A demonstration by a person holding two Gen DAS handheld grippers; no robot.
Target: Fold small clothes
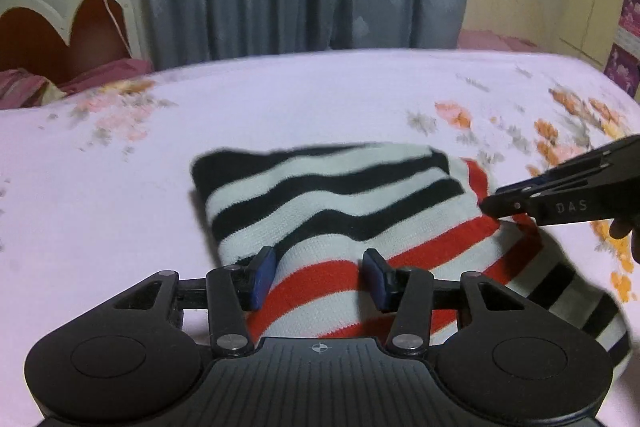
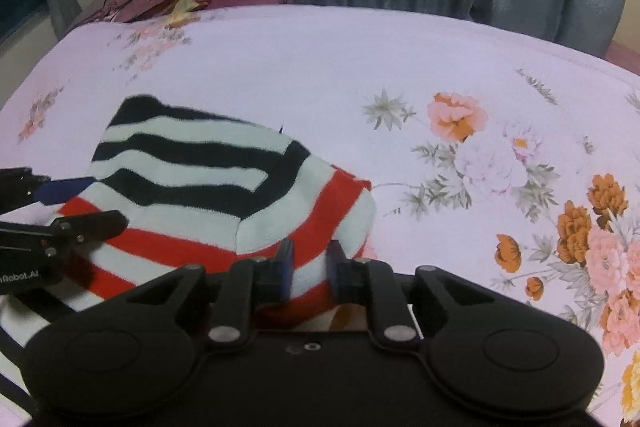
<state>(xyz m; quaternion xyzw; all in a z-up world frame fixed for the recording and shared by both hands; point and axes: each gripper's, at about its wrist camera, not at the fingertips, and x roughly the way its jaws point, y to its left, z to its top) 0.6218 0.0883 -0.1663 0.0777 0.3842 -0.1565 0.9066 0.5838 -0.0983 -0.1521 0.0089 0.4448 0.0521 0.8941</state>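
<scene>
Striped sweater lay folded on the floral bedsheet, near bed's middle. Left gripper: fingers apart, sweater between them, unclamped. Right gripper: fingers narrowly apart over the sweater's red-striped edge; grip could not be told.
</scene>
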